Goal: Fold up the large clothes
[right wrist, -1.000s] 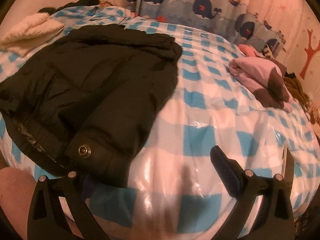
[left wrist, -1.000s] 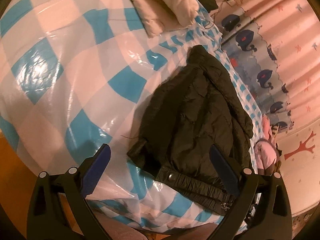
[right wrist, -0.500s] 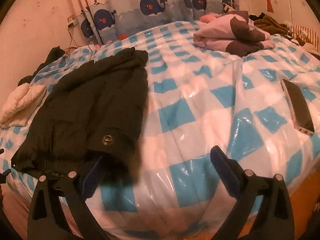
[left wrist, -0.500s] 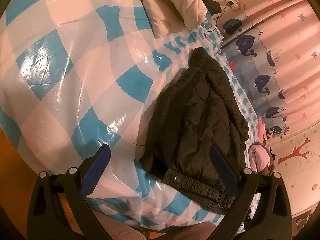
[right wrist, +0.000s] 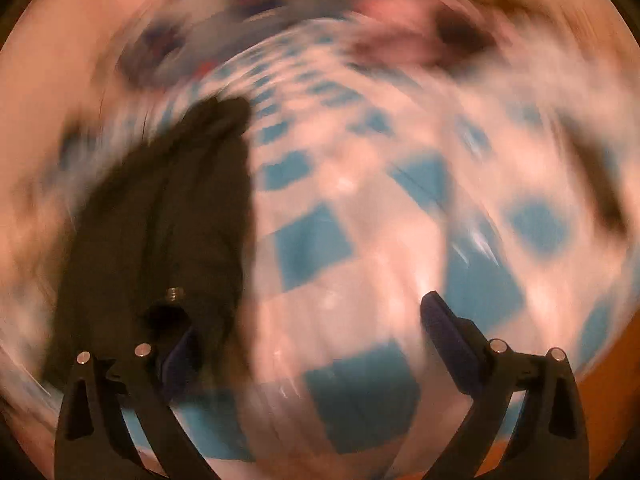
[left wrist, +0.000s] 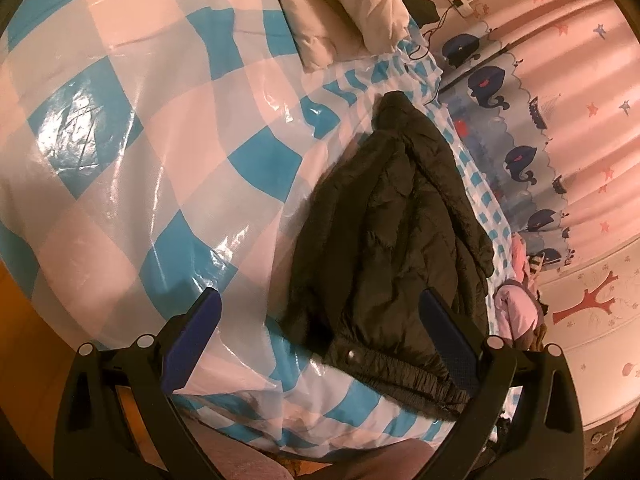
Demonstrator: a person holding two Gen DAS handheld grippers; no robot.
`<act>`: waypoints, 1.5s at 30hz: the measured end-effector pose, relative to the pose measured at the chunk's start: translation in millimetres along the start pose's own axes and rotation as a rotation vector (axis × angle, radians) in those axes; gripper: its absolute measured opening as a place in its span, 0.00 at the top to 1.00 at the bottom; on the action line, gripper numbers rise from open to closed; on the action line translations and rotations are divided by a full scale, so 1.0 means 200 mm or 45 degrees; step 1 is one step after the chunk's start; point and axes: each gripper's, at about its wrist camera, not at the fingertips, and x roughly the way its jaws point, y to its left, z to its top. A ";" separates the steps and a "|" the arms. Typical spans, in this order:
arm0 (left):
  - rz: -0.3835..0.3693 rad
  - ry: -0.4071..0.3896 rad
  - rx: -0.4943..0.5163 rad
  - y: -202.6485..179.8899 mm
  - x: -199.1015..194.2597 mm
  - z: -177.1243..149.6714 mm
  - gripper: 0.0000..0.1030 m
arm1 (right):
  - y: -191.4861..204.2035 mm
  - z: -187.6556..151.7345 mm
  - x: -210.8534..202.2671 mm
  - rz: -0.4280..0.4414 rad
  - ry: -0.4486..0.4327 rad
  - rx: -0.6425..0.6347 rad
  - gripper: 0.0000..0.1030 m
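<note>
Your left gripper: black angular frame, dark blue ribbed pads, round silver screws at each finger base. Your right gripper: same black frame, blue pads, silver screws.

Warm dim light — pink star curtain, whale-print trim, wood floor.

1. The jacket lay on the bed, toward its right side, hem nearest the camera.
2. Pillows sat at the bed's far end, behind the jacket.
3. A folded garment lay right of the jacket, beside the curtain.
</note>
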 end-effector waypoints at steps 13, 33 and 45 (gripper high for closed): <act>-0.043 0.121 0.014 -0.04 0.11 0.01 0.08 | 0.28 -0.12 -0.24 0.229 -0.116 -0.279 0.07; 0.138 0.319 0.374 -0.28 0.38 0.05 0.08 | 0.25 0.26 0.16 0.488 0.402 0.003 0.07; 0.118 0.450 0.328 -0.27 0.50 0.04 0.63 | 0.27 0.22 0.35 0.411 0.664 -0.107 0.61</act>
